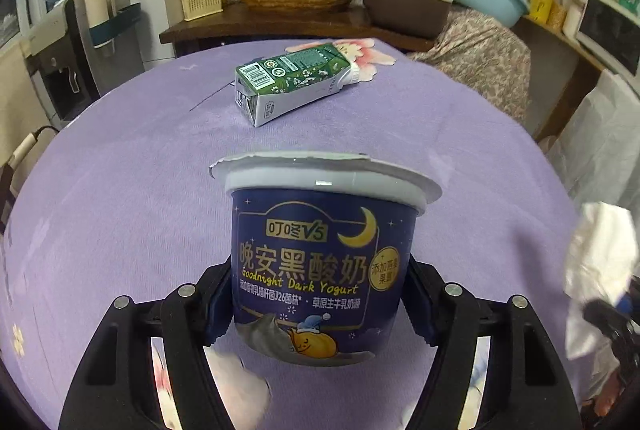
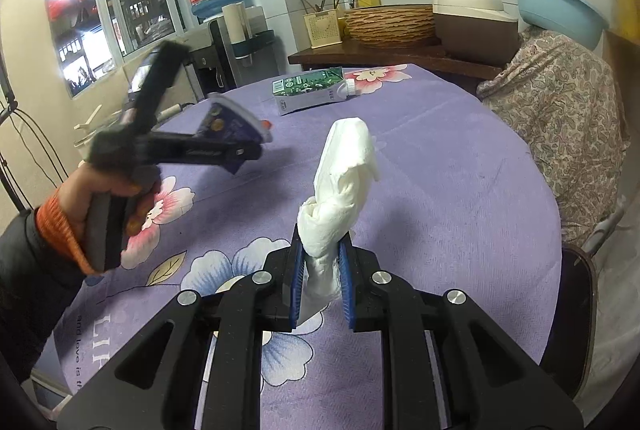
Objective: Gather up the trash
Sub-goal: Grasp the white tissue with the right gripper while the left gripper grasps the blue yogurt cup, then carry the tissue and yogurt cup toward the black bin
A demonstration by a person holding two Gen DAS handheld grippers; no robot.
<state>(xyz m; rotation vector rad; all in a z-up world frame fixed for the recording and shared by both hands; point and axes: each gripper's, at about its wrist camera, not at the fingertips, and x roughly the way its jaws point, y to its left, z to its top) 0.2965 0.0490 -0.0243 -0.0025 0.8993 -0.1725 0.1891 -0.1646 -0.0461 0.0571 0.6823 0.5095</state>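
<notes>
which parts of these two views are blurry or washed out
Left wrist view: yogurt cup sharp, white tissue at the right edge smeared. Right wrist view: left gripper and the cup it holds motion-blurred, window blown out, tissue sharp.

The left wrist camera looks forward and down along its fingers, very close to a yogurt cup [image 1: 320,262]. The right wrist camera sits further back and higher, facing across the purple tablecloth [image 2: 460,190]. Both views share the green carton [image 1: 292,80] and the counter behind it.
</notes>
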